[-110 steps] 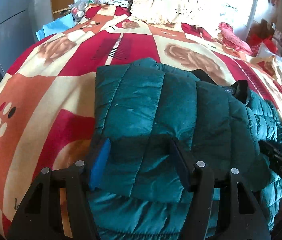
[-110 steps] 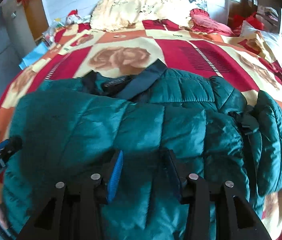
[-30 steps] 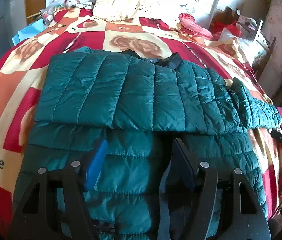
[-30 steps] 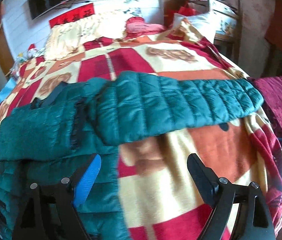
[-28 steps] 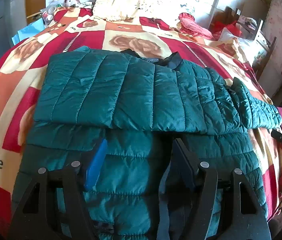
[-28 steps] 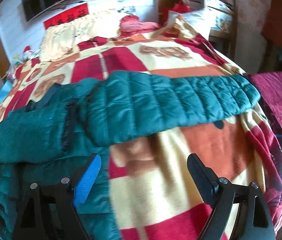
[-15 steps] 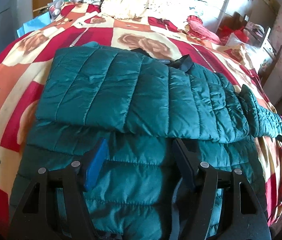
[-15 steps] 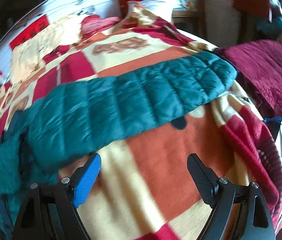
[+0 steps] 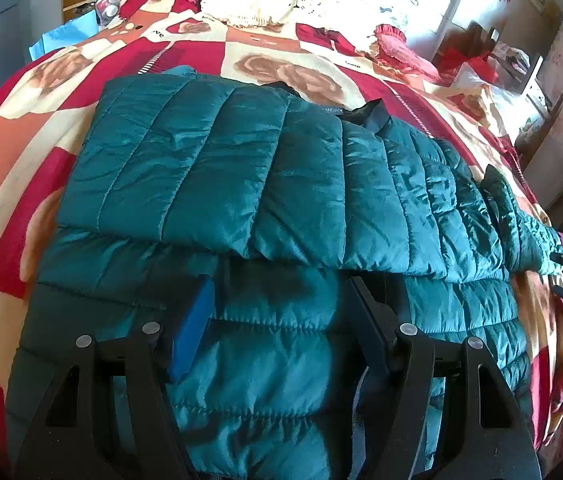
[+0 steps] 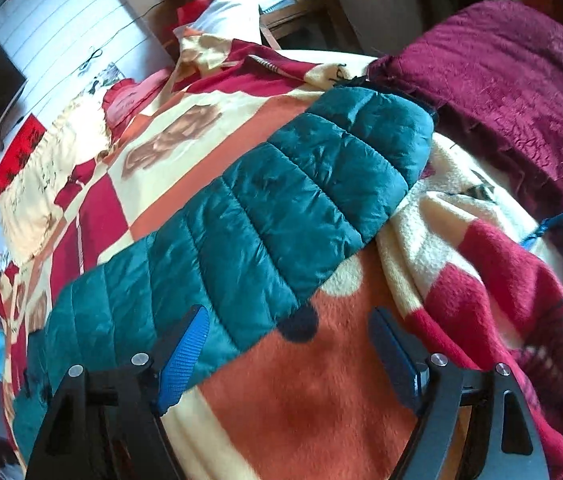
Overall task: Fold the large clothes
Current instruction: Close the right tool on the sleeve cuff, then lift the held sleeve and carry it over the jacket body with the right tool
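Left-wrist view: the teal quilted jacket [image 9: 265, 184] lies flat on the red, cream and orange patterned blanket [image 9: 13, 152] of a bed, one side folded across the body so that its edge runs just ahead of the fingertips. The left gripper [image 9: 277, 300] hangs over the lower body of the jacket with its jaws moderately apart. The fabric spans the gap between them, but whether the pads actually press on it cannot be told from this angle.

Right-wrist view: the right gripper [image 10: 289, 344] stands with its jaws wide, having just been closing slightly, and nothing is gripped between them. Bare orange blanket [image 10: 321, 400] fills the gap. The blue-padded finger [image 10: 183, 356] sits at the near edge of the jacket's outstretched sleeve [image 10: 281, 208], which runs diagonally away towards a maroon cloth [image 10: 501, 72] at the bed's edge.
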Demonstrator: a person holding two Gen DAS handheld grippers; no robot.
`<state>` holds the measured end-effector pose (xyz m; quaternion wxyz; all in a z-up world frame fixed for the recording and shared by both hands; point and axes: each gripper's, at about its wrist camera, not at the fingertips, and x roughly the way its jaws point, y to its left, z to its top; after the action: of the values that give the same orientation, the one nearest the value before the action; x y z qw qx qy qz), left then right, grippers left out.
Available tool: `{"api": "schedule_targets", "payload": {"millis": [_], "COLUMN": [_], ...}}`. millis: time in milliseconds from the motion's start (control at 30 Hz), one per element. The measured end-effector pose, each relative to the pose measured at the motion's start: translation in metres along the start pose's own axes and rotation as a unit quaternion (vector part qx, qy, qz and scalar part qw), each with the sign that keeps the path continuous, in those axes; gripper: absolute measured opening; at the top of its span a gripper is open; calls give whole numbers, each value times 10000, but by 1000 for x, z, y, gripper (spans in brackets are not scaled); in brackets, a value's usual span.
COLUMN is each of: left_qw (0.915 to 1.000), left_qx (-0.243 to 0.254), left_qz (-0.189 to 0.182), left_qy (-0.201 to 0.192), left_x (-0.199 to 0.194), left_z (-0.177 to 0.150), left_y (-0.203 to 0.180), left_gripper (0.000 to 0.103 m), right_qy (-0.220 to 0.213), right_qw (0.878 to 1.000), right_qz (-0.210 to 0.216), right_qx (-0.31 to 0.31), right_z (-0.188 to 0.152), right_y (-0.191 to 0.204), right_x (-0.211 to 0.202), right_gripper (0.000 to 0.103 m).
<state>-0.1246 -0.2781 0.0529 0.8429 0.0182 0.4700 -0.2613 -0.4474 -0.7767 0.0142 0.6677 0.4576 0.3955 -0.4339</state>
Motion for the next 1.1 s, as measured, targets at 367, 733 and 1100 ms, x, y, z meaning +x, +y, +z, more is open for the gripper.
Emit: {"api": "schedule_targets", "payload": {"millis": [367, 733, 1100], "left_qw": [9999, 9995, 9964], "left_qx": [-118, -270, -756], "left_qz": [12, 101, 261], "left_qy": [-86, -85, -266], "left_x": [-4, -2, -27], "left_z": [3, 3, 1], "left_y": [6, 16, 52], "left_gripper": [68, 68, 68], "right_qy": [-202, -473, -896], "right_qw": [9989, 9987, 9829], "right_qz": [68, -126, 1029], "right_qx": [426, 114, -1237], "right_z": [24, 41, 24], "right_y": [-4, -6, 58], "right_x": [29, 34, -50], "right_gripper": [72, 11, 7]}}
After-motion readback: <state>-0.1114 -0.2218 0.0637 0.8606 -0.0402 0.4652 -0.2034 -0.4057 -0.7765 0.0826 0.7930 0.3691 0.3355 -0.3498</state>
